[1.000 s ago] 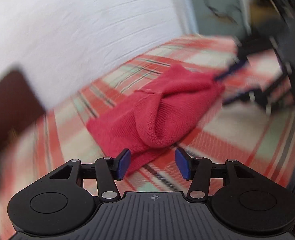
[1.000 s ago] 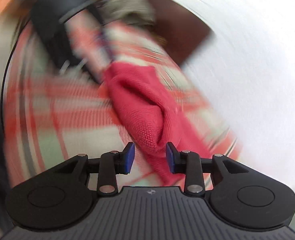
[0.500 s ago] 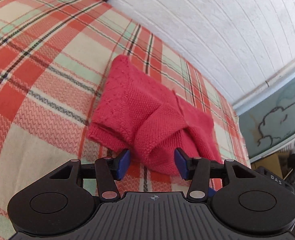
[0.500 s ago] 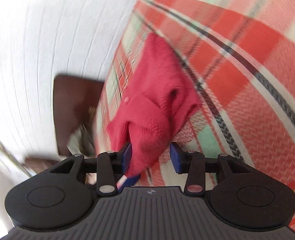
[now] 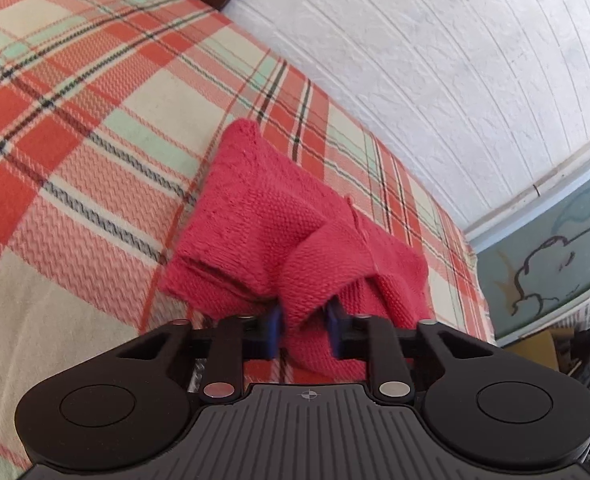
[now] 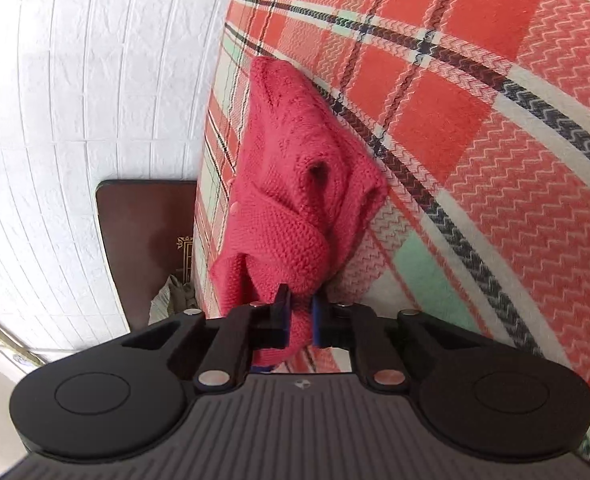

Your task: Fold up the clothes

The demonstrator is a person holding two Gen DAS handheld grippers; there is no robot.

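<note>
Jaws narrowed, the left gripper (image 5: pixel 305 326) pinches a fold of the crimson knitted garment (image 5: pixel 295 236) lying bunched on a red, cream and mint plaid blanket (image 5: pixel 75 140) beside a white brick wall (image 5: pixel 435 60); the right gripper (image 6: pixel 301 322) clamps another fold, nearly closed.

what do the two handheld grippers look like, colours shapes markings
Both look alike. The left gripper and right gripper have matte black bodies with a ribbed top plate bearing a small crosshair mark, two round black discs at the sides, black linkage arms with silver pivot pins, and blue pads on the jaws. No cables, hands or sleeves show.
</note>
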